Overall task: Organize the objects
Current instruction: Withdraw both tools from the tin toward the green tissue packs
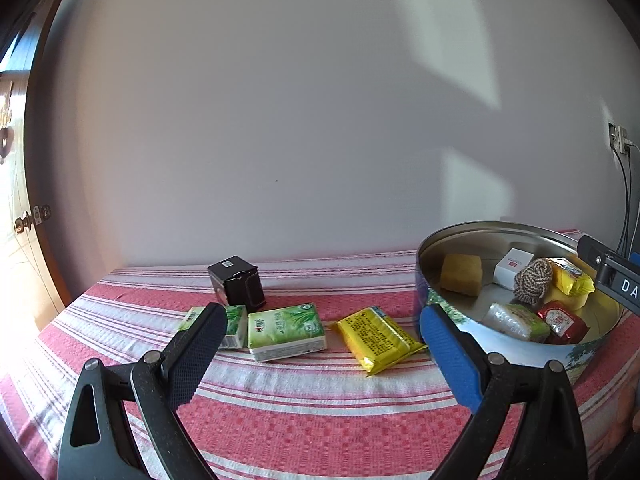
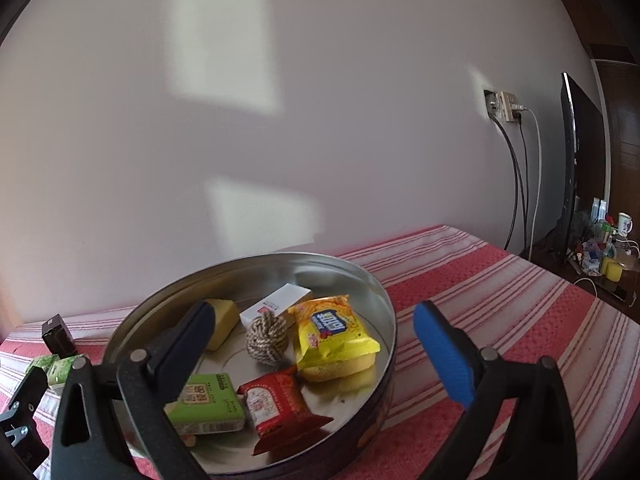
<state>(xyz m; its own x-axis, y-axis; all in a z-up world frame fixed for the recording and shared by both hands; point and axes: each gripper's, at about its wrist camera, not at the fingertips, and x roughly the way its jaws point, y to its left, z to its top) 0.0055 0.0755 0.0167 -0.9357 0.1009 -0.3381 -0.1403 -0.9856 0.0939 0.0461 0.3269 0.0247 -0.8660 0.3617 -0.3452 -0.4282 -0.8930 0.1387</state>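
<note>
On the red striped cloth lie two green tissue packs [image 1: 285, 332] [image 1: 236, 326], a yellow packet [image 1: 378, 338] and a black box [image 1: 239, 283]. My left gripper [image 1: 324, 344] is open and empty, just in front of them. A round metal tin [image 1: 436, 240] [image 2: 384, 300] stands on the right. It holds a yellow sponge [image 2: 222, 320], a white box [image 2: 280, 300], a rope knot [image 2: 266, 340], a yellow snack bag [image 2: 334, 330], a red packet [image 2: 276, 404] and a green pack [image 2: 206, 400]. My right gripper [image 2: 316, 344] is open and empty above the tin.
A white wall runs behind the table. A door [image 1: 24, 184] is at the far left. A wall socket with hanging cables [image 2: 516, 168], a dark monitor [image 2: 576, 168] and a cluttered side table [image 2: 604, 248] are at the right.
</note>
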